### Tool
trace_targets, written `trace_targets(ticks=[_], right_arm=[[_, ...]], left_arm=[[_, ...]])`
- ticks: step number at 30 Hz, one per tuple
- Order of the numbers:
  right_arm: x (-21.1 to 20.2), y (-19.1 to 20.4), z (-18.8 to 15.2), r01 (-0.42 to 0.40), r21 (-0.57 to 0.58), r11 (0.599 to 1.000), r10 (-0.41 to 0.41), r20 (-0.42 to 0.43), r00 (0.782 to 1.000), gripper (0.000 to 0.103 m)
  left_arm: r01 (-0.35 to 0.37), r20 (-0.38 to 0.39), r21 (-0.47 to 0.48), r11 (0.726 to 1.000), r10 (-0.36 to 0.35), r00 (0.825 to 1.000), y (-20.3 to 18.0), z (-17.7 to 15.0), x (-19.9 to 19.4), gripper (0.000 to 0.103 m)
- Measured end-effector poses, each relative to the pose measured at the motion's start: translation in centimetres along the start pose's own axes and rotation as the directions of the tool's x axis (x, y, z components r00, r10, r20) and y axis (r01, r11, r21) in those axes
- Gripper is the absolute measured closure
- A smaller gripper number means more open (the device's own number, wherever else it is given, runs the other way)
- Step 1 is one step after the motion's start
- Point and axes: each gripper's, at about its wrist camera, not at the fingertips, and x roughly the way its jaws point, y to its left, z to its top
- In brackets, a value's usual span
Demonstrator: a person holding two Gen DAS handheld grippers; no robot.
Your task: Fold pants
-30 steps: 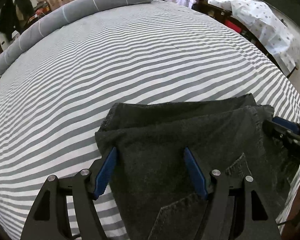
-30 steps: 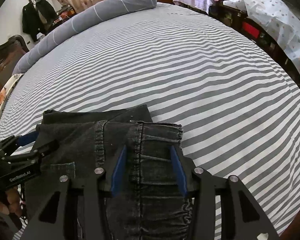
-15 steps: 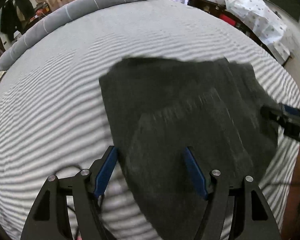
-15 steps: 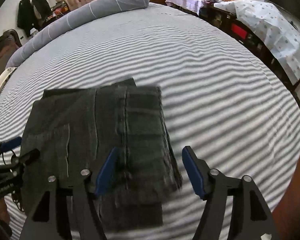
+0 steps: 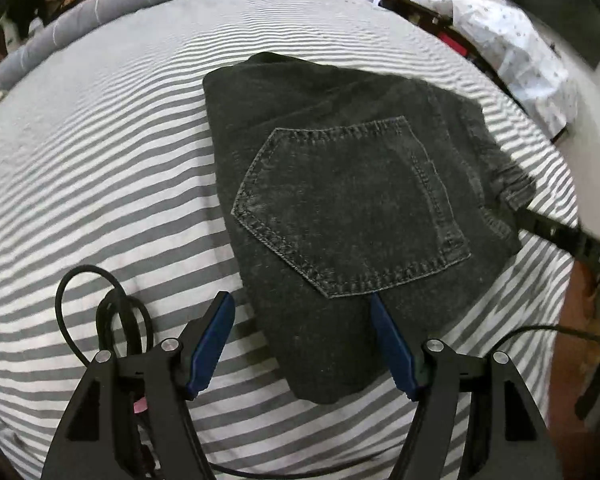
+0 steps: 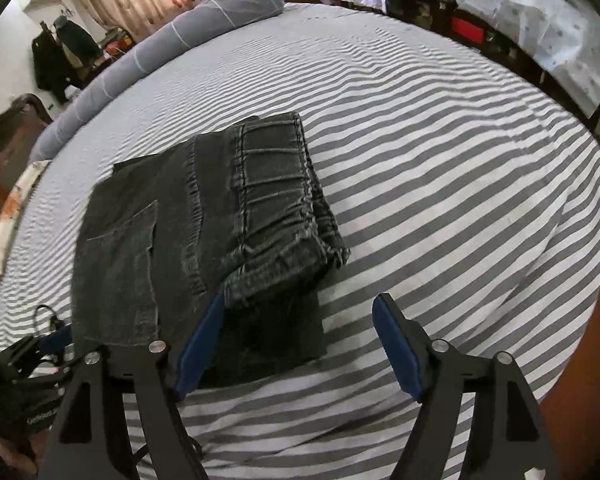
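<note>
The dark grey jeans (image 5: 340,200) lie folded in a compact rectangle on the striped bed sheet (image 5: 100,160), a back pocket facing up. My left gripper (image 5: 300,308) is open just above their near edge, its blue pads touching nothing. In the right wrist view the folded jeans (image 6: 204,220) show their gathered waistband on the right side. My right gripper (image 6: 300,304) hovers at their near right corner; its jaws are opening and the pads press on nothing. The right gripper's black body (image 5: 560,236) shows at the jeans' right edge. The left gripper (image 6: 40,344) appears at the lower left.
A black cable (image 5: 112,320) loops on the sheet by my left finger. A long grey bolster (image 6: 160,40) runs along the far side of the bed. Furniture under a dotted cloth (image 6: 520,8) stands past the right edge. The sheet (image 6: 460,160) right of the jeans is bare.
The right gripper let go of the waistband and opened wider. Both grippers drew back toward the near edge of the bed, leaving the folded jeans lying flat farther ahead.
</note>
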Motion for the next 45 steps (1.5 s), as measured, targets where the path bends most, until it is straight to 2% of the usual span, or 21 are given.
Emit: trace_targets(ticks=[5, 9, 13, 20, 28, 32, 33, 34, 35, 36, 38, 39, 42, 45], right_arm=[[-0.1, -1.8, -0.5, -0.137, 0.025, 0.990, 0.138, -0.010, 0.990, 0.029], [0.7, -2.3, -0.2, -0.254, 0.027, 0.967, 0.254, -0.025, 0.967, 0.029], [2.4, -2.3, 0.7, -0.302, 0.026, 0.953, 0.303, -0.052, 0.952, 0.034], [4.6, -2.4, 2.2, -0.374, 0.045, 0.926, 0.376, -0.037, 0.926, 0.037], [6.2, -2.6, 4.7, -0.451, 0.060, 0.890, 0.453, -0.010, 0.892, 0.037], [7.1, -1.7, 5.8, -0.448, 0.045, 0.893, 0.449, -0.012, 0.893, 0.036], [7.1, -1.5, 6.1, -0.445, 0.046, 0.894, 0.446, -0.015, 0.895, 0.036], [7.1, -1.3, 6.1, -0.438, 0.046, 0.898, 0.439, -0.022, 0.898, 0.042], [7.0, -1.0, 6.1, -0.419, 0.037, 0.907, 0.420, -0.036, 0.907, 0.051], [6.7, -1.0, 5.8, -0.408, 0.034, 0.912, 0.409, -0.044, 0.911, 0.066], [6.3, -0.9, 5.5, -0.423, 0.060, 0.904, 0.425, -0.046, 0.904, 0.075], [6.2, -0.8, 5.4, -0.423, 0.071, 0.903, 0.427, -0.046, 0.903, 0.077], [5.3, 0.8, 5.5, -0.371, 0.058, 0.927, 0.373, -0.037, 0.927, 0.080], [4.0, 1.9, 5.8, -0.359, 0.068, 0.931, 0.361, -0.012, 0.933, 0.081]], left_arm=[[0.099, 0.014, -0.078, 0.992, -0.098, 0.995, 2.0, 0.4, -0.6, 0.032], [0.166, 0.028, -0.161, 0.973, -0.164, 0.986, 3.6, 1.8, -0.5, 0.032], [0.175, -0.002, -0.215, 0.961, -0.180, 0.984, 4.2, 3.0, 1.0, 0.032], [0.152, -0.013, -0.159, 0.976, -0.156, 0.988, 3.5, 4.7, 2.4, 0.032], [0.153, 0.010, -0.164, 0.975, -0.153, 0.988, 3.5, 6.4, 3.8, 0.026], [0.147, 0.013, -0.178, 0.973, -0.147, 0.989, 3.5, 6.6, 4.0, 0.025], [0.132, 0.015, -0.165, 0.977, -0.131, 0.991, 3.4, 6.5, 3.9, 0.031], [0.115, 0.017, -0.152, 0.982, -0.113, 0.993, 3.2, 6.4, 3.7, 0.040], [0.115, 0.024, -0.141, 0.983, -0.112, 0.993, 3.1, 6.4, 3.5, 0.045], [0.118, 0.028, -0.139, 0.983, -0.116, 0.993, 3.1, 6.4, 3.3, 0.053], [0.110, 0.033, -0.137, 0.984, -0.106, 0.994, 3.2, 6.5, 2.9, 0.069], [0.106, 0.040, -0.136, 0.985, -0.102, 0.994, 3.1, 6.5, 2.4, 0.072], [0.102, 0.050, -0.132, 0.986, -0.096, 0.994, 2.6, 6.7, 1.8, 0.081], [0.125, 0.066, -0.138, 0.982, -0.117, 0.991, 2.6, 6.6, 0.7, 0.084]])
